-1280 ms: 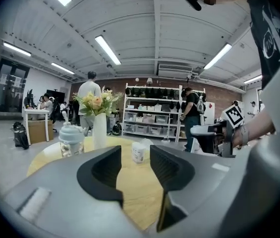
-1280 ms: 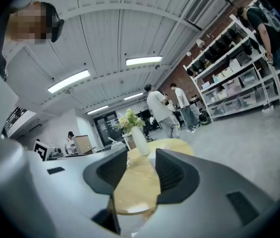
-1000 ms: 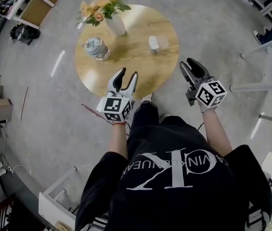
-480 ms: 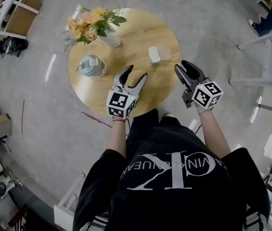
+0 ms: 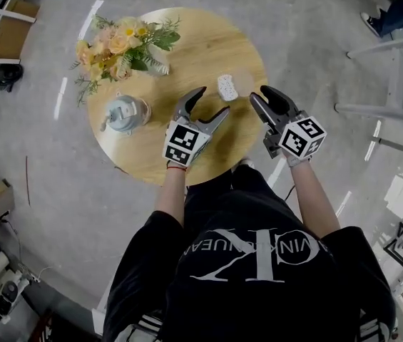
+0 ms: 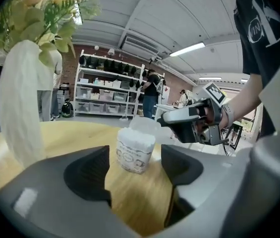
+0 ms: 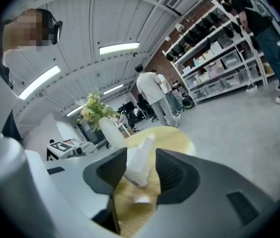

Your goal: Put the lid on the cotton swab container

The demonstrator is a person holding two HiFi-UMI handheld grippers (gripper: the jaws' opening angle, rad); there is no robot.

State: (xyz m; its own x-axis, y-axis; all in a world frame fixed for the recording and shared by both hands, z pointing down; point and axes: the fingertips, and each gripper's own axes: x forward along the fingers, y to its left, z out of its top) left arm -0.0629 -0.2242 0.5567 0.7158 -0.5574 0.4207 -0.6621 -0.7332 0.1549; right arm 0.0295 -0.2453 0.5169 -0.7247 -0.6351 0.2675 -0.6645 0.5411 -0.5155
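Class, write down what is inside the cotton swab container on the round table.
White cotton swabs fill the open container up to its rim. Its patterned wall covers their lower ends, so the bottom cannot be seen.

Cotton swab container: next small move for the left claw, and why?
Probably ease the left claw forward until its jaws flank the cotton swab container and can steady it. The jaws have just been opening and nothing is between them yet. The container stands just ahead of them on the table, with its lid open.
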